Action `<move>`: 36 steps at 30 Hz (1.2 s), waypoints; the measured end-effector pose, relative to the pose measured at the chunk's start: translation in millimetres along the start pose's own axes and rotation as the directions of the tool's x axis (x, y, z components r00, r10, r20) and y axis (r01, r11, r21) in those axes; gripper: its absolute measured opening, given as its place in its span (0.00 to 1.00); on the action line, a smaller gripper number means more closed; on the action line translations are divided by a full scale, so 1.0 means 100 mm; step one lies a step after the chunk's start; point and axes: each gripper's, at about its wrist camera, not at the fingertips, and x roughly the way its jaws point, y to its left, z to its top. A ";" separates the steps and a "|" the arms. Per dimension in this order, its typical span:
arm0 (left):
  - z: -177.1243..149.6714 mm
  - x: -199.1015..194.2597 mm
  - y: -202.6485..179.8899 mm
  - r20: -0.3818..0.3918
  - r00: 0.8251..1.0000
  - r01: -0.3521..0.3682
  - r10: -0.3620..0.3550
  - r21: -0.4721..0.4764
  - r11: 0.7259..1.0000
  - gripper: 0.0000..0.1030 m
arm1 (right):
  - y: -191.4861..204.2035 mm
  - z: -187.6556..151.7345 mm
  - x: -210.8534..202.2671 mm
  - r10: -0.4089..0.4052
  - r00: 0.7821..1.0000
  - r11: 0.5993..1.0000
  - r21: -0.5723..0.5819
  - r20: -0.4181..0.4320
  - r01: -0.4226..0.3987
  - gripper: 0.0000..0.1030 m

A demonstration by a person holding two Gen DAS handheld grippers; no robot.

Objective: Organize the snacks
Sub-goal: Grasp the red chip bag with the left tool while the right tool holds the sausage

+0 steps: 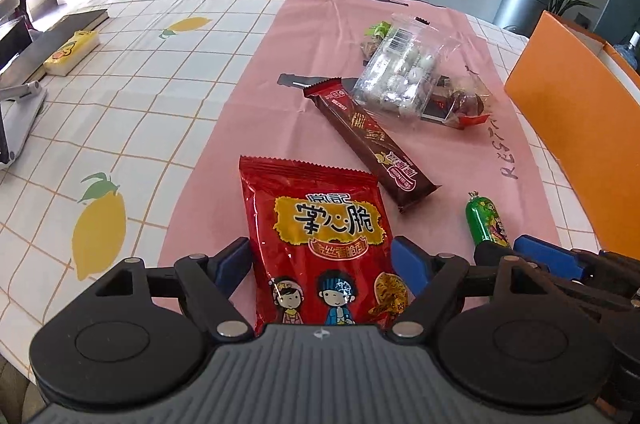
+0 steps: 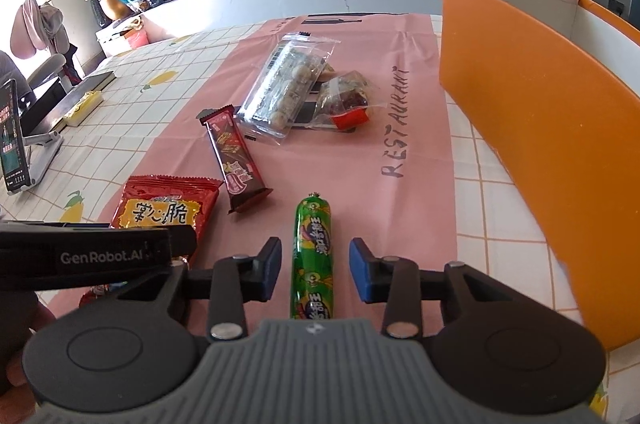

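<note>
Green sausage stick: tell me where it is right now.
In the right wrist view the green sausage stick lies on the pink mat, between the right gripper's open fingers, just right of the brown wafer bar.

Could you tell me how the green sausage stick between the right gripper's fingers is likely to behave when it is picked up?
The green sausage stick looks round and tube-shaped, so it may roll sideways on the pink mat if nudged. Its glossy wrapper probably makes it slippery against the right gripper. It lies straight and looks firm, so it should lift without flopping.
</note>
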 end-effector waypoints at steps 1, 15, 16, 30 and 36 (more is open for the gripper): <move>0.00 0.02 0.00 -0.002 1.000 0.001 -0.001 -0.004 1.000 0.91 | 0.00 0.00 0.01 -0.001 1.000 1.000 0.002 -0.004 0.001 0.31; -0.04 0.01 0.00 0.011 0.997 0.077 -0.077 0.042 0.996 0.60 | 0.00 -0.01 0.05 0.007 0.999 1.000 0.004 -0.034 -0.007 0.19; -0.04 0.00 0.01 0.010 0.996 0.087 -0.087 0.037 0.996 0.59 | 0.00 -0.01 0.05 0.006 0.999 1.000 0.004 -0.034 -0.006 0.19; -0.02 -0.34 0.09 0.055 0.985 0.162 -0.164 0.038 0.986 0.52 | -0.05 -0.01 -0.10 0.012 1.000 0.999 0.032 0.008 -0.012 0.19; -0.02 -0.54 0.02 0.081 0.978 0.188 -0.193 0.069 0.980 0.42 | -0.09 -0.02 -0.32 0.013 0.998 0.999 0.050 0.060 -0.016 0.19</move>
